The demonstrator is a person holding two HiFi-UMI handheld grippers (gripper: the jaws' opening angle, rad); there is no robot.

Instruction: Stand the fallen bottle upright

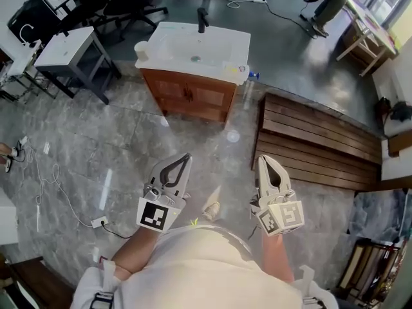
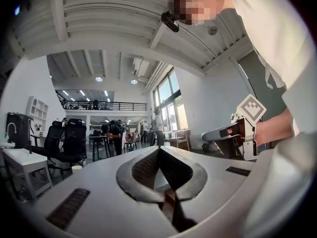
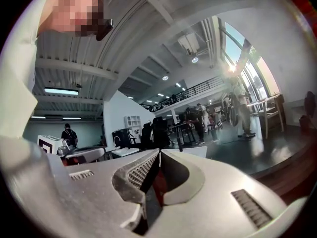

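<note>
— Since the left claw (image 1: 186, 156) and right claw (image 1: 264, 160) are pressed together, empty, where's the clear blue-capped plastic bottle (image 1: 248, 89)?
— Just beside the brown wooden cabinet (image 1: 193, 96) under the white basin (image 1: 172, 49), whose corner carries a pale cup (image 1: 141, 47).

Bottle (image 1: 248, 94): clear plastic, long and slim; blue cap (image 1: 253, 76) on one end; small and faint in the head view
Pose: seems to lie on its side; cap end away from the person, base end nearer; hard to be sure at this size
Place: on the grey floor (image 1: 129, 147); just beside the right end of the sink cabinet (image 1: 193, 96); between that cabinet and the wooden platform (image 1: 315, 140)
</note>
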